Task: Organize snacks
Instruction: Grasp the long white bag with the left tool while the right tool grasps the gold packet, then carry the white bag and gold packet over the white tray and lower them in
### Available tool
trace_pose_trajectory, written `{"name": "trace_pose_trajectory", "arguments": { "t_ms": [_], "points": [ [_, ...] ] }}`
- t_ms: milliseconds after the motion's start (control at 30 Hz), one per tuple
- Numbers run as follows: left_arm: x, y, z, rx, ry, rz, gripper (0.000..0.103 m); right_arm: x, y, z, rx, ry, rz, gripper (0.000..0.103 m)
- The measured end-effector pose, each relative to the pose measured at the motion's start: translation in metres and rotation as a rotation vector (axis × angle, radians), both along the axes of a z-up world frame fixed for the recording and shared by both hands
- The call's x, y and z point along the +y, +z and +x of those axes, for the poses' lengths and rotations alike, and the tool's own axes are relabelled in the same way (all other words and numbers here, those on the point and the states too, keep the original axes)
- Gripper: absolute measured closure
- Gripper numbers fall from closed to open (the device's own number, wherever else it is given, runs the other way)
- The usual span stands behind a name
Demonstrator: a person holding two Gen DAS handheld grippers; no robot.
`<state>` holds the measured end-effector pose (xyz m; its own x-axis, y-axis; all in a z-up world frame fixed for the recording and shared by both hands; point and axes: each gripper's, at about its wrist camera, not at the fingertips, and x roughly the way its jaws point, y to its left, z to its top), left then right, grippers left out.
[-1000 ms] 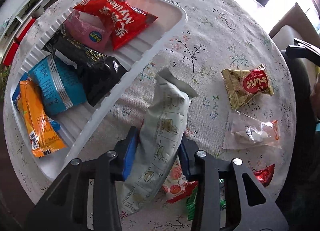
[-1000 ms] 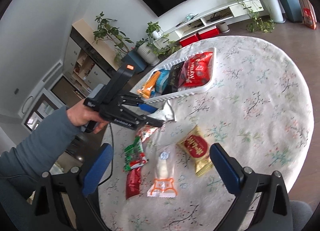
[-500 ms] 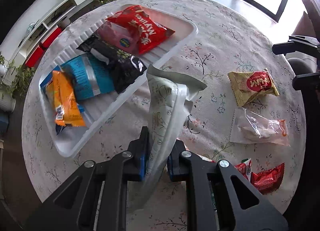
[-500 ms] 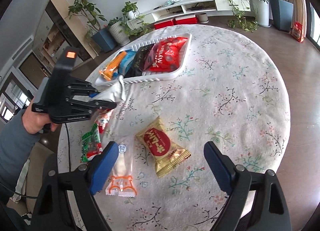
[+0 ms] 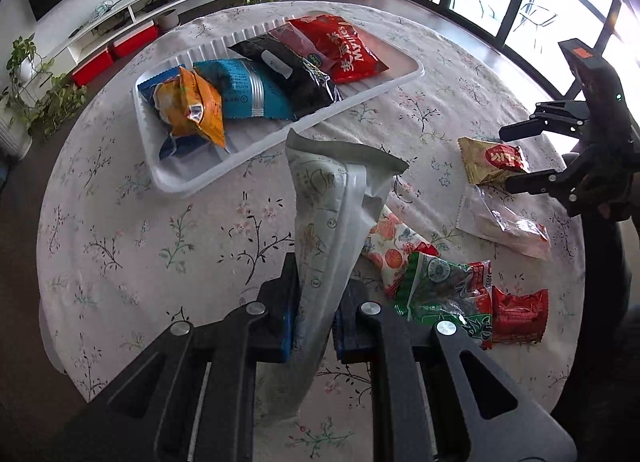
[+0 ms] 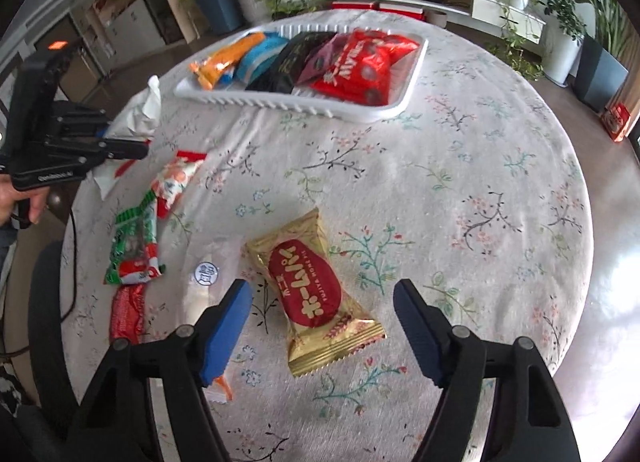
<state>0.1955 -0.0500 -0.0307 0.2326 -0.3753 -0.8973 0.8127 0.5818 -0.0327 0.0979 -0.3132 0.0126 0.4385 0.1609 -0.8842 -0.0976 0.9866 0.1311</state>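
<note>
My left gripper [image 5: 314, 302] is shut on a long pale grey-green snack packet [image 5: 332, 213] and holds it above the table, short of the white tray [image 5: 280, 133]. The tray holds orange, blue, black, pink and red packets. The packet also shows in the right wrist view [image 6: 140, 113]. My right gripper [image 6: 322, 314] is open, its fingers either side of a gold packet with a red label [image 6: 316, 298] lying on the table. The right gripper shows in the left wrist view [image 5: 520, 153] over that gold packet [image 5: 494, 159].
Loose snacks lie on the floral tablecloth: a clear packet [image 5: 500, 221], a tomato-print packet [image 5: 394, 246], a green packet [image 5: 444, 294] and a small red packet [image 5: 518, 316]. The round table's edge [image 6: 576, 165] runs close on the right. A chair stands at the left.
My left gripper has lifted the pale packet and pulled back from the tray. My right gripper has come down over the gold packet, still open.
</note>
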Motion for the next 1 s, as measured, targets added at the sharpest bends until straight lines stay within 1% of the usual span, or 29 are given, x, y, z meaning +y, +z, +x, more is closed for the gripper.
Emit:
{"name": "trace_pose_trajectory", "arguments": {
  "t_ms": [67, 200, 300, 367, 433, 533, 600, 767, 900, 967, 1000],
  "points": [
    [0.006, 0.001, -0.001, 0.023, 0.022, -0.034, 0.091, 0.002, -0.005, 0.003, 0.014, 0.015, -0.034, 0.027],
    [0.018, 0.000, -0.005, 0.081, 0.056, -0.102, 0.091, 0.010, -0.007, 0.003, 0.006, 0.055, -0.095, 0.027],
    [0.030, 0.002, -0.012, 0.099, 0.090, -0.137, 0.091, 0.010, -0.007, 0.003, 0.004, 0.053, -0.100, 0.031],
    [0.034, 0.004, -0.016, 0.106, 0.117, -0.158, 0.091, 0.010, -0.006, 0.002, 0.000, 0.048, -0.100, 0.039],
    [0.039, 0.005, -0.020, 0.111, 0.142, -0.177, 0.091, 0.009, -0.004, 0.004, -0.003, 0.045, -0.095, 0.058],
    [0.046, 0.005, -0.027, 0.119, 0.184, -0.207, 0.091, 0.007, -0.003, 0.003, -0.002, 0.036, -0.086, 0.067],
    [0.050, 0.003, -0.029, 0.127, 0.210, -0.235, 0.091, 0.006, -0.002, 0.000, -0.008, 0.029, -0.071, 0.069],
    [0.056, 0.004, -0.037, 0.138, 0.253, -0.290, 0.090, 0.002, 0.002, -0.009, -0.039, -0.009, -0.004, 0.070],
    [0.059, 0.004, -0.042, 0.147, 0.270, -0.318, 0.090, -0.005, 0.012, -0.019, -0.094, -0.072, 0.093, 0.070],
    [0.061, 0.005, -0.043, 0.144, 0.285, -0.333, 0.090, -0.012, 0.018, -0.025, -0.125, -0.116, 0.183, 0.070],
    [0.062, 0.006, -0.043, 0.142, 0.290, -0.337, 0.090, -0.014, 0.020, -0.027, -0.136, -0.132, 0.209, 0.070]
  ]
}}
